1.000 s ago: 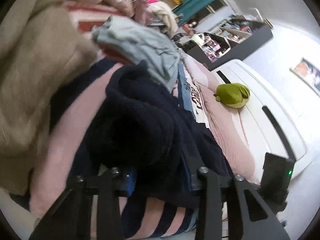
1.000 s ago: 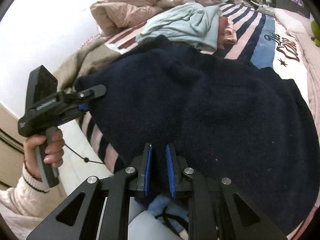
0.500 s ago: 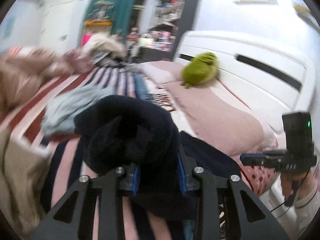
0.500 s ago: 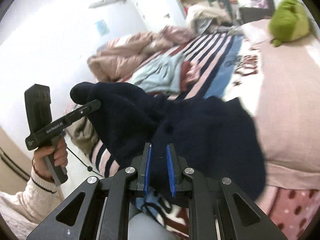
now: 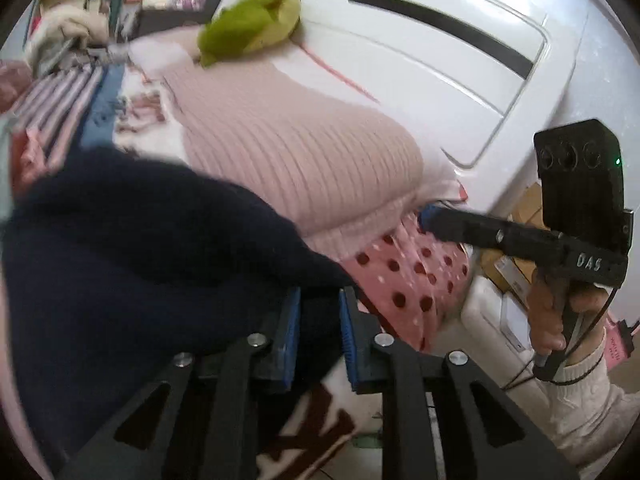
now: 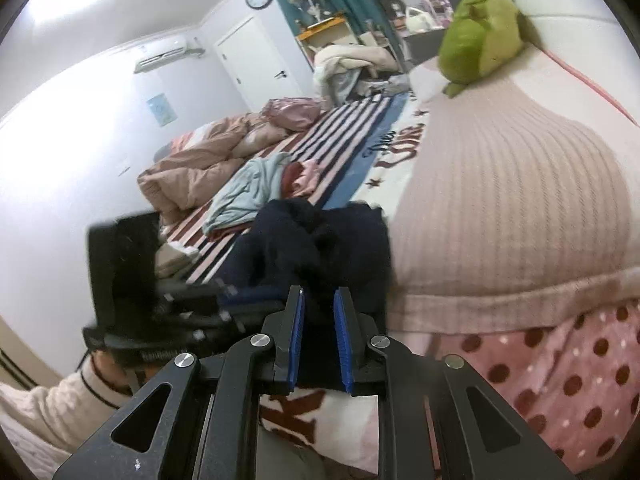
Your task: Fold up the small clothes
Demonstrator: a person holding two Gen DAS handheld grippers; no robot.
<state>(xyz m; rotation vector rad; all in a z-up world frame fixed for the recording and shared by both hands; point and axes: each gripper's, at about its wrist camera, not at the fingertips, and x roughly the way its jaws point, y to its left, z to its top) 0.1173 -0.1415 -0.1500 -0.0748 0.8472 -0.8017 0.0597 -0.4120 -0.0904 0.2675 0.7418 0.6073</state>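
A green plush toy (image 6: 480,36) rests on the ribbed pink pillow (image 6: 508,200) by the white headboard (image 5: 440,64)

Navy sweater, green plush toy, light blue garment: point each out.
navy sweater (image 5: 132,248), left wrist view, bunched middle.
green plush toy (image 6: 480,32), right wrist view, body.
light blue garment (image 6: 248,192), right wrist view, crumpled centre.

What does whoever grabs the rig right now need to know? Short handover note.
Left gripper: shut on the navy sweater.
Right gripper: looks shut on the same sweater; contact is dark and hard to confirm.
Sweater hangs bunched between both grippers by the pink ribbed pillow.
Done: sweater picked up.
Left: lay it flat, fold it. The light blue garment and small pink clothes wait unfolded on the striped blanket.
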